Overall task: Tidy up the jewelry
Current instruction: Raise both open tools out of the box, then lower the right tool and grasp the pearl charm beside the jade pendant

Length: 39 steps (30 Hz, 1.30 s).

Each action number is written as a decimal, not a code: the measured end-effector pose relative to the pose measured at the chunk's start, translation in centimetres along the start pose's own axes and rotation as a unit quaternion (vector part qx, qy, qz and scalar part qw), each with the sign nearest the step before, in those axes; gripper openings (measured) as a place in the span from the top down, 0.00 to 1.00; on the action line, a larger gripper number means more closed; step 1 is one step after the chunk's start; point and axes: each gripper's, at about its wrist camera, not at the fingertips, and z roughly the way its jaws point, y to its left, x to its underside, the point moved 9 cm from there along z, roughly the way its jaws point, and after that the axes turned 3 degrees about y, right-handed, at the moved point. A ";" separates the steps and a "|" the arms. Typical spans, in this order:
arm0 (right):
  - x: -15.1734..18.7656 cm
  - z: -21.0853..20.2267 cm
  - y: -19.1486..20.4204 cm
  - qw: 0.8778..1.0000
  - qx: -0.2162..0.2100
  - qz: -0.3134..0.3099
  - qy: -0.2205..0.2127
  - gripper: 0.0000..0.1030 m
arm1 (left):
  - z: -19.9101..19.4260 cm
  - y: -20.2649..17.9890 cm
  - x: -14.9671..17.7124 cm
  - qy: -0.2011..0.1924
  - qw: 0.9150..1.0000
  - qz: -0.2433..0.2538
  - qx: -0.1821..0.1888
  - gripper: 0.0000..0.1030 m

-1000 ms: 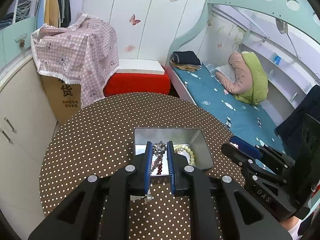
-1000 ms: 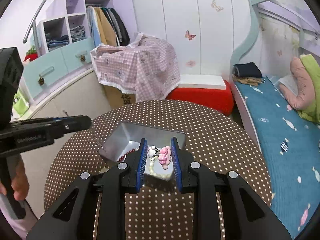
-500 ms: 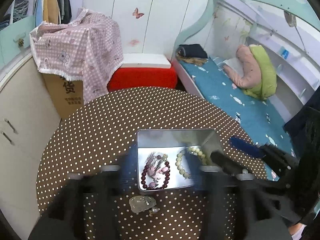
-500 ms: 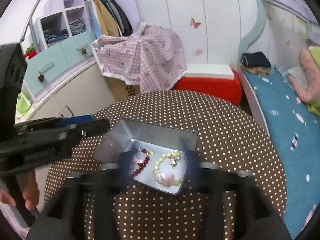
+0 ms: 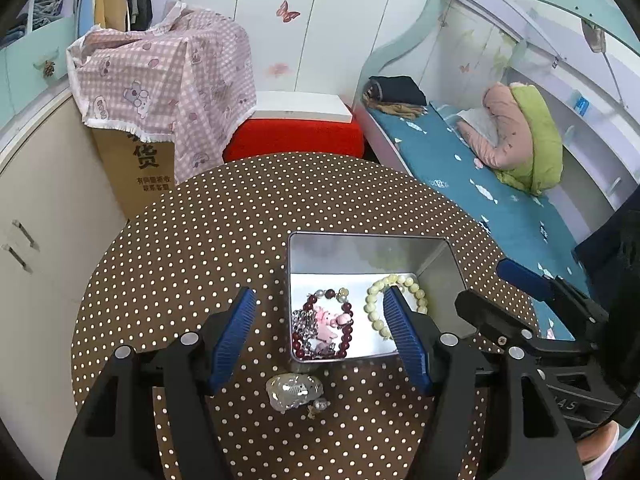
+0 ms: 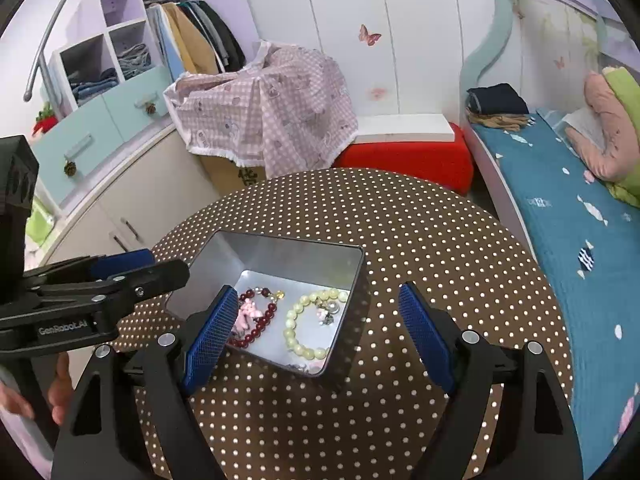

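Left gripper (image 5: 320,332) and right gripper (image 6: 316,332) hover with jaws spread wide, holding nothing. Below them, a metal tin (image 5: 368,252) holds a red bracelet (image 5: 347,330) and a pale bracelet (image 5: 374,312).

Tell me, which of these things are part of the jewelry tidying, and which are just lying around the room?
Job: metal tin, dark red bead bracelet, pale bead bracelet, clear trinket on the table.

Lying about: checked cloth, red stool, folded clothes.

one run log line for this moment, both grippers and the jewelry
left gripper: open, empty | right gripper: open, empty | metal tin: red bracelet, pale bead bracelet inside | silvery piece: on table beside tin
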 end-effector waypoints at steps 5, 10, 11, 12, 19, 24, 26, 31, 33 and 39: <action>0.2 -0.8 0.6 1.000 0.002 -0.008 -0.003 0.23 | -0.6 0.3 0.5 0.002 1.000 -0.003 -0.001 0.37; 0.6 -1.2 1.1 1.000 0.004 -0.010 -0.002 0.23 | -1.2 0.7 1.1 0.003 1.000 -0.004 -0.004 0.37; 0.7 -1.3 1.2 1.000 0.005 -0.011 -0.001 0.23 | -1.4 0.8 1.1 0.002 1.000 -0.006 -0.004 0.37; 0.8 -1.4 1.2 1.000 0.007 -0.012 -0.001 0.23 | -1.6 1.1 1.2 0.001 1.000 -0.009 -0.005 0.37; 1.2 -2.4 2.8 0.999 0.015 -0.031 -0.008 0.23 | -2.6 2.6 2.0 -0.001 1.000 -0.022 -0.012 0.37; 1.7 -2.7 4.3 0.999 0.017 -0.043 -0.011 0.23 | -3.1 4.0 3.0 0.004 0.999 -0.032 -0.016 0.37; 2.3 -2.6 5.4 0.998 0.010 -0.054 -0.005 0.23 | -3.3 4.6 3.5 0.006 0.999 -0.035 -0.017 0.37; 4.1 -1.5 8.5 0.995 -0.001 -0.095 0.014 0.23 | -3.5 6.0 4.7 0.014 0.999 -0.039 -0.021 0.37; 4.6 -0.9 9.5 0.995 -0.006 -0.101 0.023 0.23 | -3.4 6.4 5.3 0.018 0.999 -0.040 -0.022 0.37; 7.3 2.0 11.7 0.990 -0.015 -0.122 0.069 0.23 | -3.0 8.3 7.1 0.033 0.998 -0.049 -0.030 0.37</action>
